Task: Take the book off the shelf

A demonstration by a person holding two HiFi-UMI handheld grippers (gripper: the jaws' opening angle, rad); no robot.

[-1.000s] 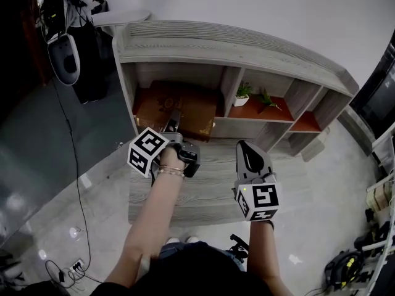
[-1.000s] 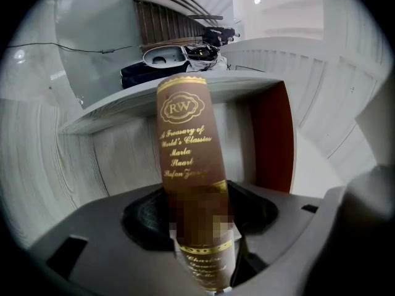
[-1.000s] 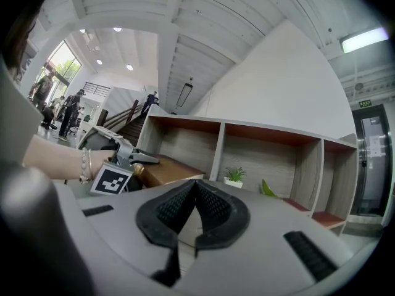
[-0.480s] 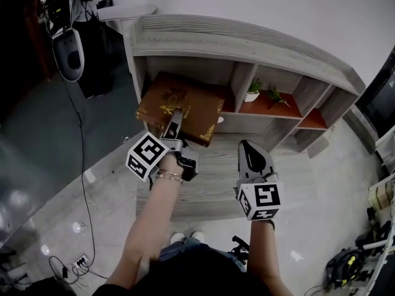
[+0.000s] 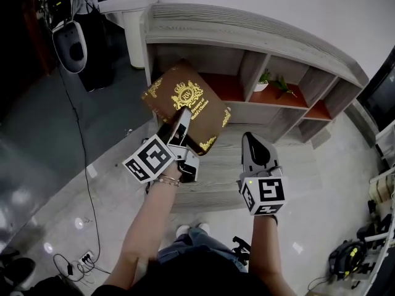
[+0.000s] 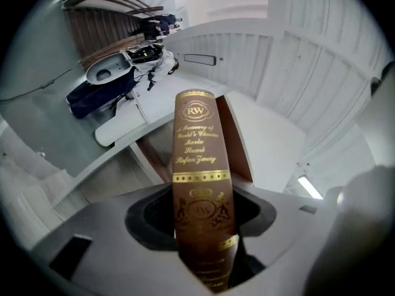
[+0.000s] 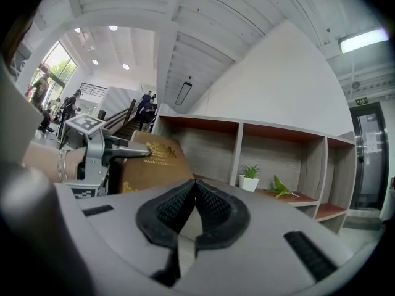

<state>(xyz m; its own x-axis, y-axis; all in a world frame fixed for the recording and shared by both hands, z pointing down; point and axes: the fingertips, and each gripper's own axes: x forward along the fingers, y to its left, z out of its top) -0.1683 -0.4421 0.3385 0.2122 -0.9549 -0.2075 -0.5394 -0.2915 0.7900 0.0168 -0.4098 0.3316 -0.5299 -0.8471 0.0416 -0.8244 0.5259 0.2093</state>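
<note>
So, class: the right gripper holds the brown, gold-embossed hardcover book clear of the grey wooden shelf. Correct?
No. The left gripper holds the brown, gold-embossed hardcover book clear of the grey wooden shelf; the left gripper view shows its spine between those jaws.

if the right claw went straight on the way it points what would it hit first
The right claw would likely meet the shelf, near the divider left of the plant; depth is unclear. The book is off that line, leftward.
</note>
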